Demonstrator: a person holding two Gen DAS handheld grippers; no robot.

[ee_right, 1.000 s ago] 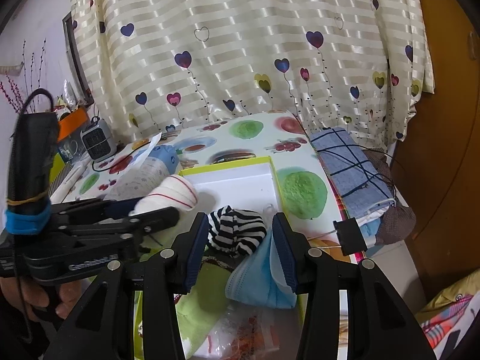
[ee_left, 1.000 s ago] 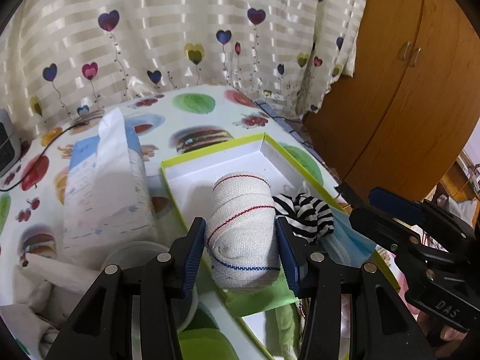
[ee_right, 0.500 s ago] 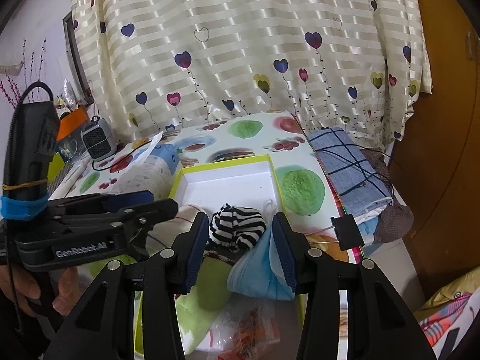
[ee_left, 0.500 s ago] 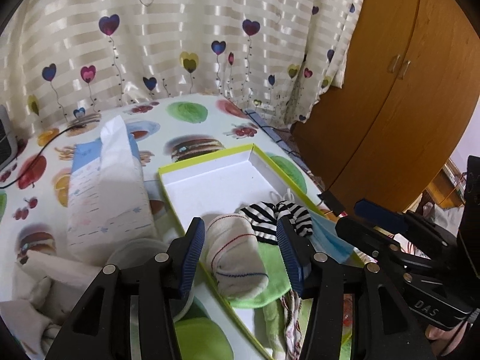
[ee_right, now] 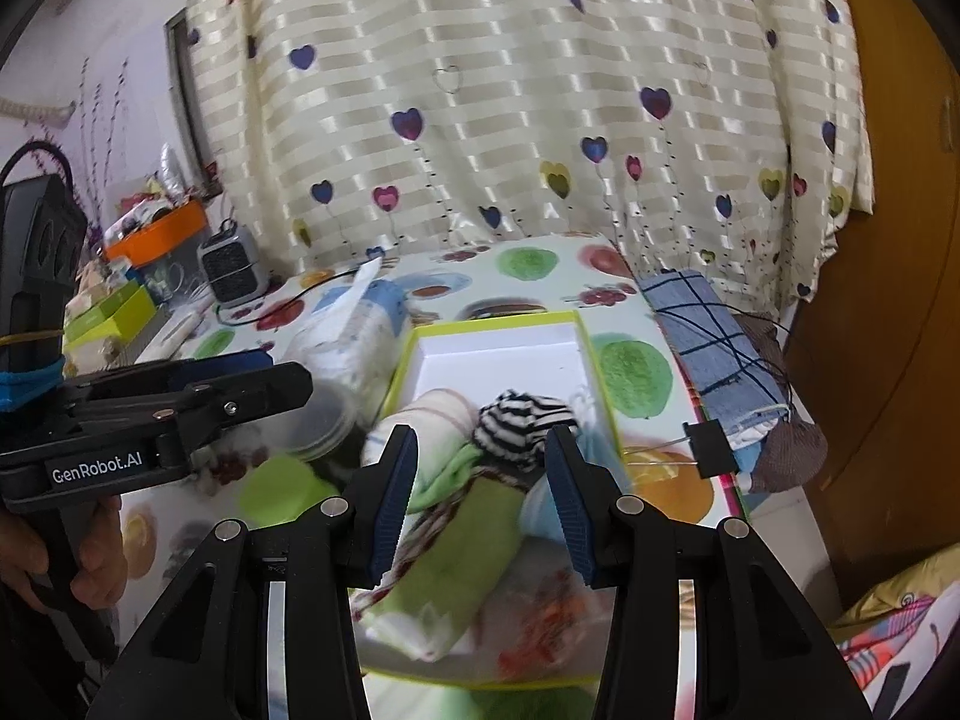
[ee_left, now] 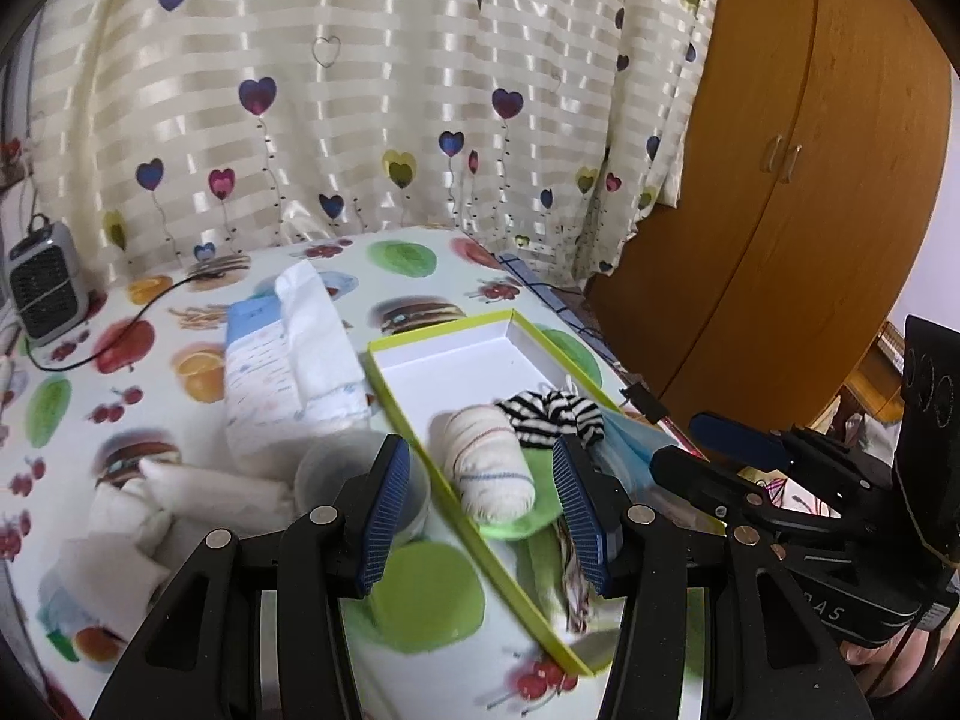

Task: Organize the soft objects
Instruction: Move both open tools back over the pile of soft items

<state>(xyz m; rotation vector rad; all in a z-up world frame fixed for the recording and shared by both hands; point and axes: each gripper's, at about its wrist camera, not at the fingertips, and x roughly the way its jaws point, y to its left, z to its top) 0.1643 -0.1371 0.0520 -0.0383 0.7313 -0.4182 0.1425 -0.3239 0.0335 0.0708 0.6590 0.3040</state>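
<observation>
1. Fruit-print worktop stands before a heart-patterned curtain.
2. Green-rimmed box holds a cream rolled sock beside a striped sock, both on a green cloth.
3. Left tool gapes wide, holding nothing, above the rolled sock.
4. Right tool likewise wide, empty.

Behind your desk, covered in a glossy white cloth printed with fruit and burgers, hung a cream striped curtain dotted with heart-shaped balloons, daylight glowing through it. To your right stood a brown wooden wardrobe with two small metal handles. A pale lilac wall showed at the far left.
</observation>
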